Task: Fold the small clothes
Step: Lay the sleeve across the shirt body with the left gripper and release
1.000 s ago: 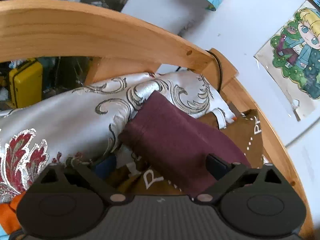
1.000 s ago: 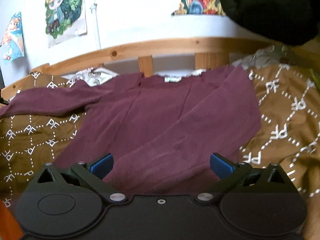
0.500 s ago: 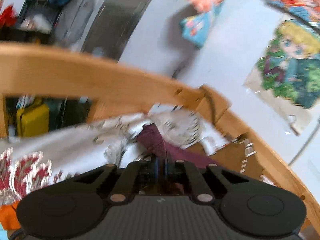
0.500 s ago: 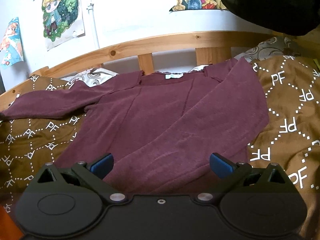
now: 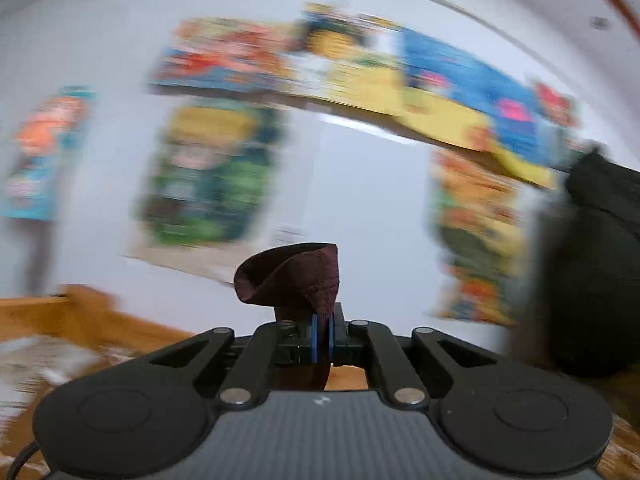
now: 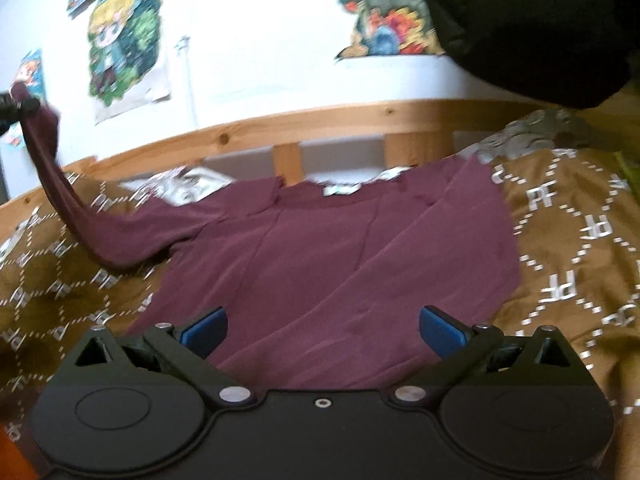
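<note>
Cartoon posters (image 6: 122,36) crowd the white wall behind a wooden bed rail (image 6: 320,124), and a brown bedspread (image 6: 580,248) with a white diamond-and-letter print covers the bed. On it lies a maroon long-sleeved top (image 6: 340,256), spread flat with its collar and label toward the rail at 12 o'clock. One sleeve is folded diagonally across the body. The other sleeve (image 6: 52,168) rises off the bedspread at 9 o'clock, stretched up to the left tongs (image 6: 8,108) at the picture's edge. Seen from the left wrist, the left tongs (image 5: 322,338) are clamped tight on the sleeve's cuff (image 5: 292,276), the blue pads pressed together with the fabric pinched between them and a curl of hem standing up above; the wall behind is smeared with blur. The right tongs (image 6: 322,330) hang over the top's lower hem at 6 o'clock, their blue pads spread wide apart and gripping nothing. A dark garment or sleeve (image 6: 540,20) fills the upper corner at 1 o'clock.
</note>
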Action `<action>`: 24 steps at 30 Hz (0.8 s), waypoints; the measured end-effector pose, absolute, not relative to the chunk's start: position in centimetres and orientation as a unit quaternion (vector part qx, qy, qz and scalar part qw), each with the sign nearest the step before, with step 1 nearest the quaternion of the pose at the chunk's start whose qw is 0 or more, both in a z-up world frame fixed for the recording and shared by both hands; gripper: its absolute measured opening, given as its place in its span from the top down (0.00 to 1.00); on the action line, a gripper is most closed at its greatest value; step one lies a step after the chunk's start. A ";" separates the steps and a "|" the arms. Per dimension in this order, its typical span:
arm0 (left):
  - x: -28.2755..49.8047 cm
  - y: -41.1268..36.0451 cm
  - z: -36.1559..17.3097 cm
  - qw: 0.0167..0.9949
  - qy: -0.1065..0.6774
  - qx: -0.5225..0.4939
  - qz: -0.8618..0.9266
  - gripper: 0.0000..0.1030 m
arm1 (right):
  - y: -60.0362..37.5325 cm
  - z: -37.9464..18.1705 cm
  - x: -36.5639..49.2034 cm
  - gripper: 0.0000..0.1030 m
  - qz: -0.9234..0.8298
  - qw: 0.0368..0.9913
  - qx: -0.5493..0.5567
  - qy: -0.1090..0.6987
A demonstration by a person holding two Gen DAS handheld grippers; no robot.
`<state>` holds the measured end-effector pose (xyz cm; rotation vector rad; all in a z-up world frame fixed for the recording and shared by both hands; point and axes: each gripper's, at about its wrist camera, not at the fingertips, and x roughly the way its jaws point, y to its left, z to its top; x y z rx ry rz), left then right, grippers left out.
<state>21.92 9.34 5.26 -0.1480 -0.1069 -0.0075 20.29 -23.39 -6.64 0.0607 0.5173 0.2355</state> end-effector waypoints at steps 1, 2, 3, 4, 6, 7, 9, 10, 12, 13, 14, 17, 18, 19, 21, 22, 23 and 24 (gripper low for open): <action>22.0 8.0 4.9 0.996 -0.042 -0.068 -0.035 0.96 | -23.8 -6.4 20.3 0.01 0.104 0.962 0.032 0.252; 22.1 6.8 4.3 0.996 -0.028 -0.066 -0.061 0.96 | -24.2 -6.3 20.4 0.01 0.091 0.963 0.034 0.250; 22.0 5.9 3.8 0.994 -0.014 -0.064 -0.082 0.96 | -24.7 -6.1 20.5 0.01 0.077 0.965 0.037 0.248; 22.1 5.0 3.1 0.993 0.002 -0.062 -0.103 0.96 | -25.2 -6.0 20.6 0.01 0.065 0.966 0.040 0.248; 22.1 3.5 1.5 0.987 0.034 -0.060 -0.142 0.96 | -26.4 -5.8 20.9 0.01 0.045 0.967 0.052 0.247; 22.0 2.6 0.7 0.985 0.047 -0.050 -0.159 0.96 | -26.8 -5.8 21.0 0.01 0.037 0.967 0.058 0.247; 21.5 1.1 -0.6 0.980 0.069 -0.030 -0.185 0.96 | -27.7 -5.7 21.1 0.01 0.023 0.966 0.070 0.248; 21.3 0.3 -1.4 0.976 0.080 -0.018 -0.199 0.96 | -28.0 -5.7 21.2 0.01 0.018 0.966 0.076 0.248; 21.2 -0.6 -2.7 0.970 0.103 -0.003 -0.219 0.96 | -28.6 -5.7 21.2 0.01 0.010 0.965 0.085 0.247; 21.2 -1.1 -3.3 0.967 0.114 0.001 -0.227 0.96 | -28.8 -5.7 21.2 0.01 0.007 0.965 0.087 0.247; 21.0 -1.5 -3.9 0.965 0.123 0.005 -0.233 0.96 | -29.1 -5.7 21.2 0.01 0.005 0.965 0.090 0.247; 20.9 -2.1 -5.3 0.958 0.149 0.003 -0.246 0.96 | -29.5 -5.7 21.3 0.01 -0.001 0.964 0.097 0.249; 21.0 -2.1 -5.6 0.955 0.158 0.000 -0.251 0.96 | -29.6 -5.7 21.4 0.01 -0.002 0.963 0.100 0.250; 21.1 -2.1 -5.7 0.954 0.163 0.000 -0.252 0.96 | -29.7 -5.8 21.4 0.01 -0.002 0.962 0.104 0.252; 21.0 -2.2 -6.1 0.951 0.174 0.001 -0.256 0.96 | -29.8 -5.9 21.5 0.01 -0.002 0.961 0.108 0.256; 21.1 -2.3 -6.4 0.948 0.183 0.002 -0.261 0.96 | -29.8 -5.9 21.5 0.01 -0.002 0.960 0.110 0.257; 21.5 -2.4 -6.4 0.946 0.188 0.003 -0.264 0.96 | -29.8 -5.9 21.5 0.01 -0.002 0.960 0.111 0.258; 21.5 -2.5 -6.7 0.943 0.196 0.004 -0.269 0.96 | -29.8 -5.9 21.5 0.01 -0.002 0.959 0.111 0.259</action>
